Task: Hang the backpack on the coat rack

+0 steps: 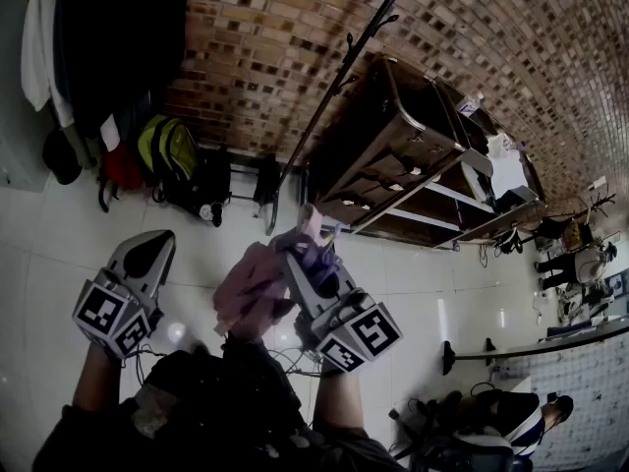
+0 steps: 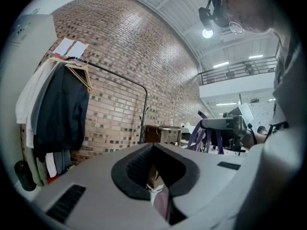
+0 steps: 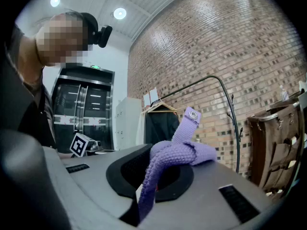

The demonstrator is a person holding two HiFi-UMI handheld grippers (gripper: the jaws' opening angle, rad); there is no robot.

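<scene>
A brick wall (image 1: 275, 47) of rough, small courses backs a glossy white tiled floor (image 1: 59, 254). At far left, soft dark and white coats (image 1: 108, 37) hang in folds.

The left gripper (image 1: 149, 254), a smooth grey shell with black ribbed pads, has its jaws drawn narrow together with nothing seen between them.

Just right of it, held up near the person's chest, is the backpack (image 1: 251, 288), a limp, crumpled bag of pink-lilac fabric.

The right gripper (image 1: 303, 256) has its jaws closed on the bag's strap (image 3: 177, 157), a flat, coarsely knitted purple band folded over itself and ending in a tab with a round metal stud.

Beyond stands the coat rack (image 1: 329, 101), a thin black metal tube with small hooks, well apart from the backpack. To the right is a boxy brown cabinet (image 1: 393, 155).
</scene>
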